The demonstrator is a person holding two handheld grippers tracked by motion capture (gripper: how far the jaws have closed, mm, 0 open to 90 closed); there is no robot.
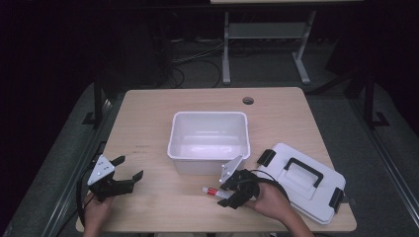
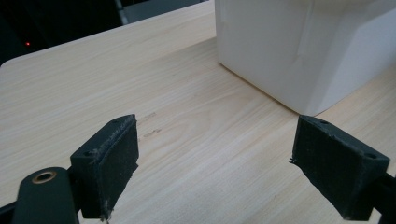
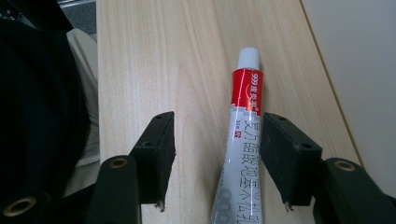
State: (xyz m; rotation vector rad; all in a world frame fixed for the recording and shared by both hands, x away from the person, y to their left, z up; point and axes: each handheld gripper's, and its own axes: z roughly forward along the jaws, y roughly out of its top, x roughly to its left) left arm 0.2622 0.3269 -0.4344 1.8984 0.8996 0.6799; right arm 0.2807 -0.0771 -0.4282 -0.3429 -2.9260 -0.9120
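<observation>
Right claw (image 3: 217, 158): spread astride tube (image 3: 243, 140), pads not pressing. Risk: off-centre closure skews tube, slipping along bench (image 3: 154, 60).

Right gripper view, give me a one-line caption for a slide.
Right gripper open around a red-and-white tube lying on the wooden table, one pad close beside it, not yet clamped.

A white lid (image 1: 304, 183) with a black handle (image 1: 303, 170) and black clips lies on the tabletop (image 1: 148, 123) just behind the right jaws. A round hole (image 1: 248, 100) sits far beyond both jaws, near the far edge.
</observation>
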